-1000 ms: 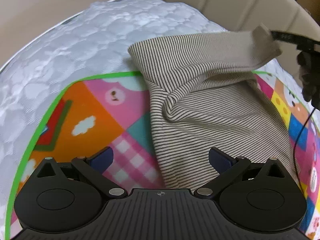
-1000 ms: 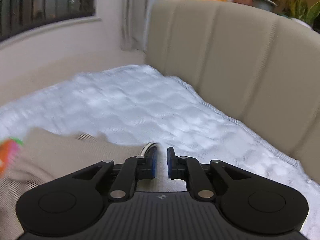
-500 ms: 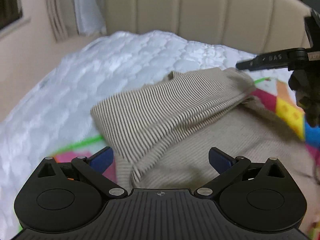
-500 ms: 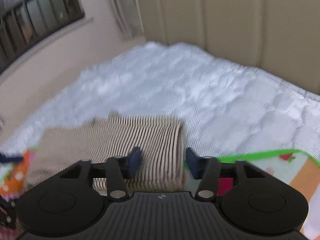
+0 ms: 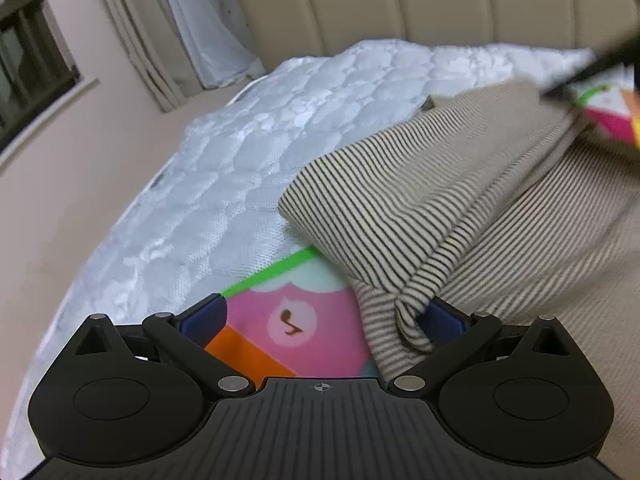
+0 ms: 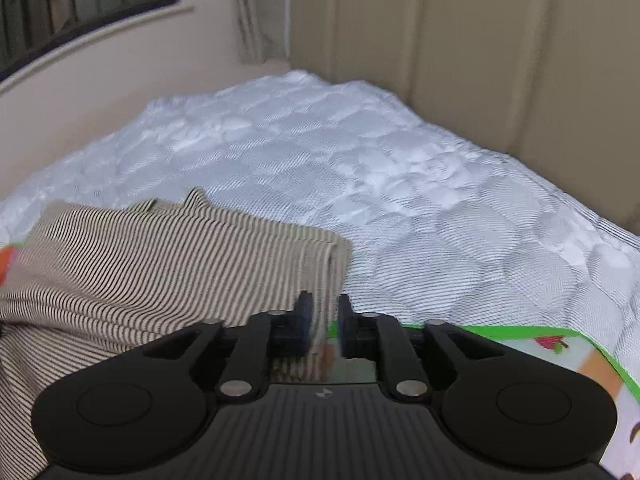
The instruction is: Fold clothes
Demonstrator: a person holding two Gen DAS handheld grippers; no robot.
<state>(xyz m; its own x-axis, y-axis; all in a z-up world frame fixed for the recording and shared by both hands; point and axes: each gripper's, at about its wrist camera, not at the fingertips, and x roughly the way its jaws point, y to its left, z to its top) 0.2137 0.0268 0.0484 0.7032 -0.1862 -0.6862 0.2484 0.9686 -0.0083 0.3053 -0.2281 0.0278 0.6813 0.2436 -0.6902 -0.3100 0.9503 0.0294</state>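
While the striped top (image 5: 400, 200) lies on the bed with one layer doubled over the rest, I've got both tools working its near edges. My left gripper (image 5: 322, 318) has its fingers spread wide, the right-hand pad tucked against a rolled hem, nothing pinched. My right gripper (image 6: 322, 316) shows its fingers drawn close with only a narrow gap; striped cloth runs up to them, but I cannot tell whether any fabric is actually caught between the pads. The top straddles the colourful play mat (image 5: 280, 320) and the white quilted mattress (image 6: 360, 168), with the beige headboard (image 6: 460, 40) behind.

My read: a fold is being laid or squared up here. To do it well, I'd want both corners level, the folded edge running straight along the stripes, and the hem under my left pad flattened instead of rolled. That knit looks soft and stretchy, so an uneven pull would likely skew the crease. Blur in the left view keeps me cautious.
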